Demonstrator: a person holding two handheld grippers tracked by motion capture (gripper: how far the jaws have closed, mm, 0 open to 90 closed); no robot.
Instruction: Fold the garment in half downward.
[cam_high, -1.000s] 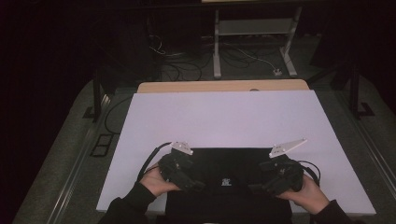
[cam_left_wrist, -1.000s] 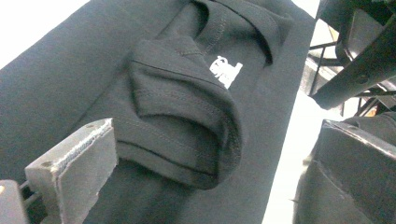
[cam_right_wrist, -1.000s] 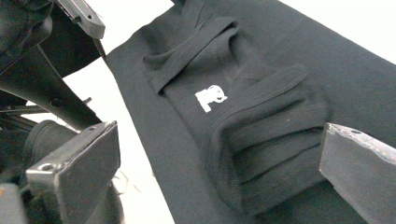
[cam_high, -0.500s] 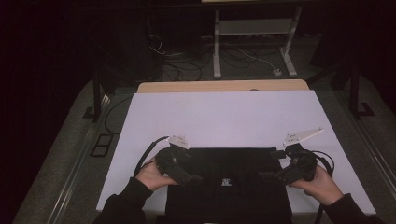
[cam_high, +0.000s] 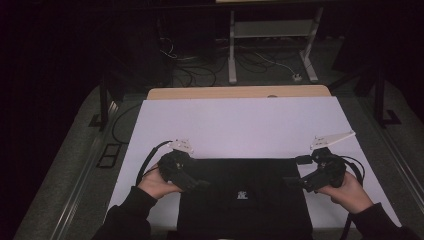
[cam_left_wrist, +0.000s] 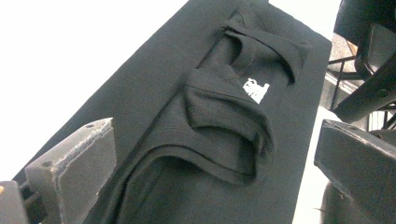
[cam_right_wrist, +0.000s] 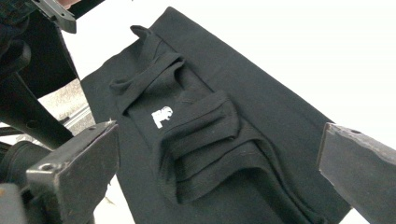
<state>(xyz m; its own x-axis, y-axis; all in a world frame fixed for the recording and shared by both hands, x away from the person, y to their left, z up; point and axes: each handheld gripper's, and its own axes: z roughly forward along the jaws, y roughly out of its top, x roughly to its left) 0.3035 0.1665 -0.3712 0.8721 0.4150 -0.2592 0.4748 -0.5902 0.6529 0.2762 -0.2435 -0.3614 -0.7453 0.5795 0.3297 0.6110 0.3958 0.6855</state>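
the near edge of the folded black garment (cam_high: 243, 197) is running off the bottom of the high view, and the person's dark sleeves are blending into it there. the room beyond the worktop (cam_high: 240, 125) is lying in shadow, with cables and a stand only faintly showing. the garment is lying flat at the near middle of the white worktop, leaving the far half and both side margins bare. the left tongs (cam_high: 202, 184) are hovering spread over its left edge; the right tongs (cam_high: 289, 181) are hovering spread just at its right edge. a small white logo (cam_left_wrist: 256, 89) is sitting beside the folded sleeves, too small to read.
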